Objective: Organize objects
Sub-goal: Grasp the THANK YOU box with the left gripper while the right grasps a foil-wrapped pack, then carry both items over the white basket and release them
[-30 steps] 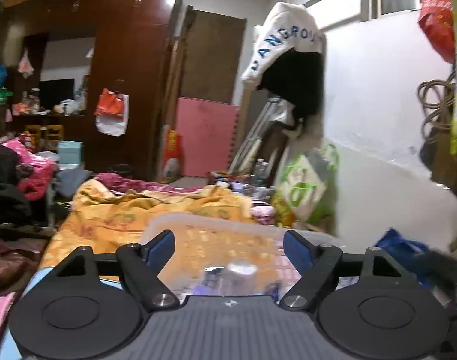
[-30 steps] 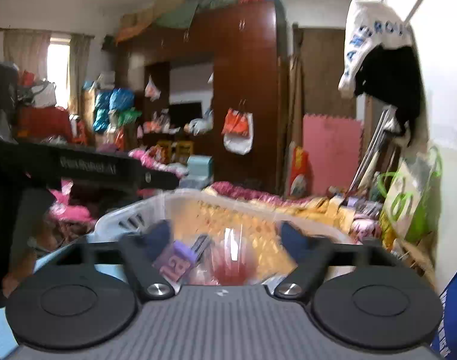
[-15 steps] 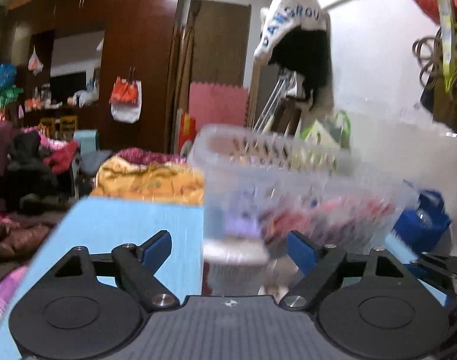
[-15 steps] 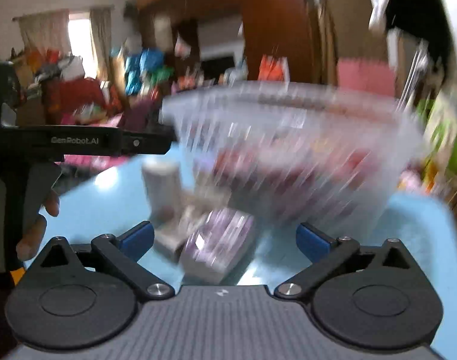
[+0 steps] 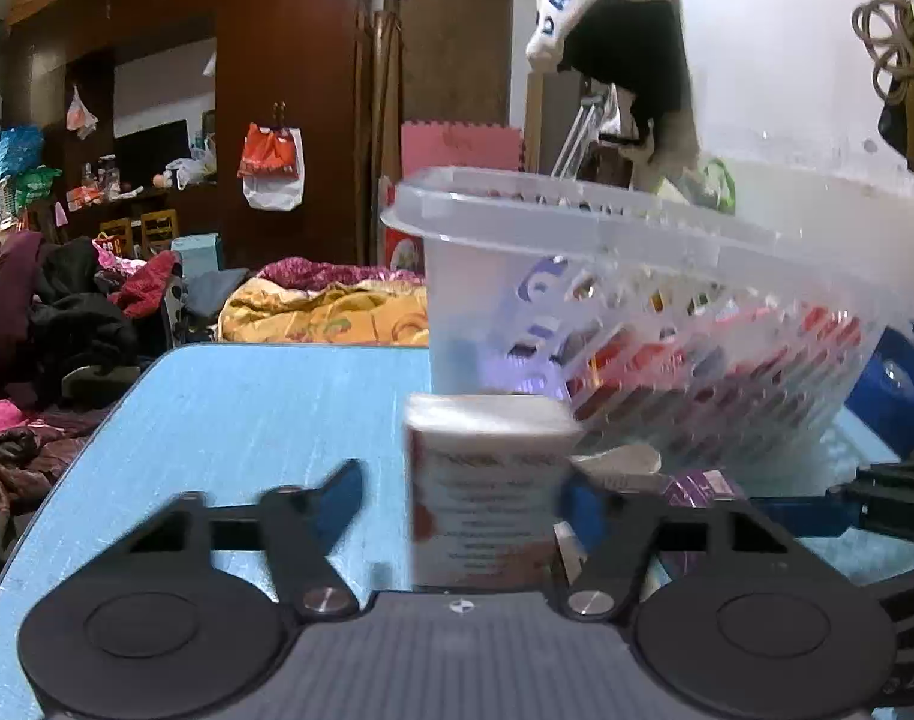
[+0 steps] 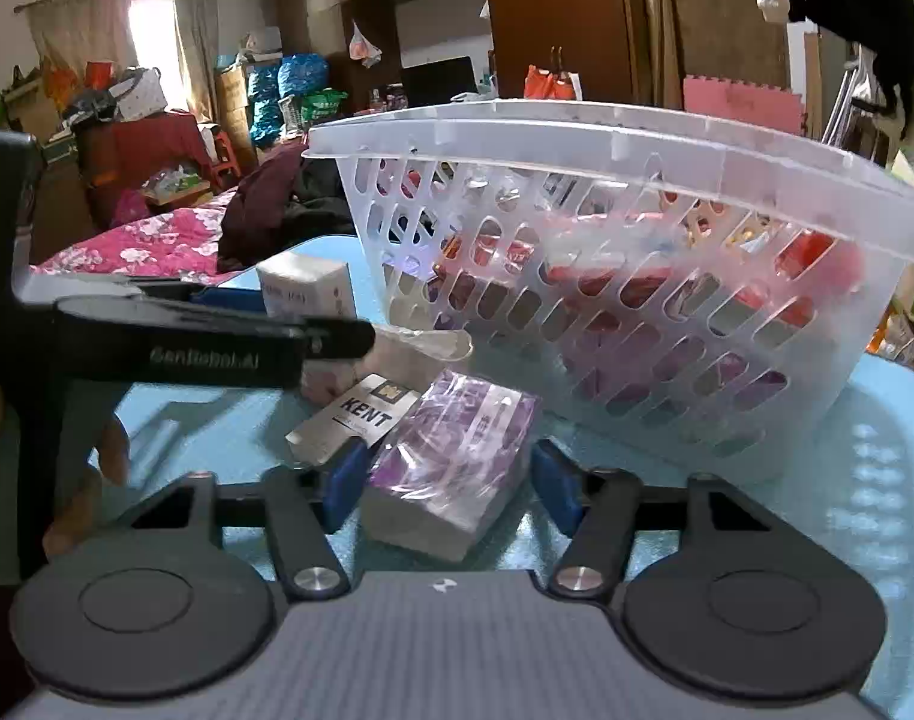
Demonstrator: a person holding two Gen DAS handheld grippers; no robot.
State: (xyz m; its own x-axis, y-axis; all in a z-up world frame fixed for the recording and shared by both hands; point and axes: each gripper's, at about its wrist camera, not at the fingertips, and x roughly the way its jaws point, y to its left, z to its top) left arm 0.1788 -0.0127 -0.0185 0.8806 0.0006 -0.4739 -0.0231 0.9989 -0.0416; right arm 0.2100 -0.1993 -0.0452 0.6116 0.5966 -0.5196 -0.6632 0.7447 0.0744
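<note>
A white box with red print [image 5: 487,480] stands upright on the blue table [image 5: 247,408]. My left gripper [image 5: 462,480] is around it with jaws closing; the left pad is still clear of the box. In the right wrist view a purple wrapped pack [image 6: 451,450] lies flat between the fingers of my right gripper [image 6: 448,474]. Those jaws are also closing, with a small gap left at the right pad. Just behind both stands a clear slotted basket [image 6: 577,144] holding several red and purple packs.
A KENT pack [image 6: 361,414] and a crumpled clear wrapper [image 6: 433,342] lie beside the purple pack. A hand [image 6: 97,480] holds the left tool. Clothes, bedding and wardrobes crowd the room beyond the table's far edge [image 5: 289,348].
Both views have dropped from above the basket to table level in front of it. Both pairs of jaws have narrowed, one around the white box, the other around the purple pack.
</note>
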